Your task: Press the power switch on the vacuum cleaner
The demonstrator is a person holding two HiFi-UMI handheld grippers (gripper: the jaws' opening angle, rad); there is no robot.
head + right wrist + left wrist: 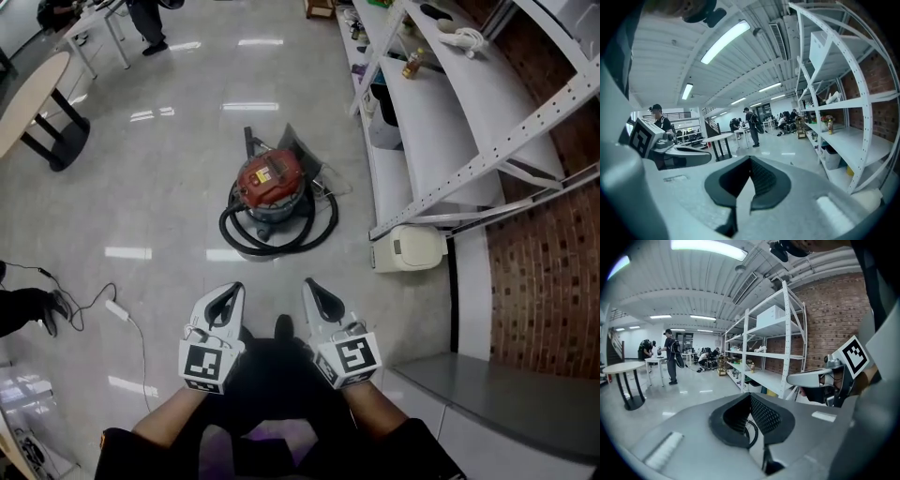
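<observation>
Nothing looks done yet: the vacuum cleaner (270, 186) stands on the floor (159, 178) (hose (281, 247) coiled round it), well apart from the left gripper (232, 289) and right gripper (311, 285), fingers together, empty.

On the vacuum cleaner (271, 183), power switch too small, indistinct.

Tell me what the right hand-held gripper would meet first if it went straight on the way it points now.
Probably nothing near. The right hand-held gripper points almost level across the room, so it would likely pass above the vacuum cleaner, heading roughly toward the far round table. Depth is unclear.
</observation>
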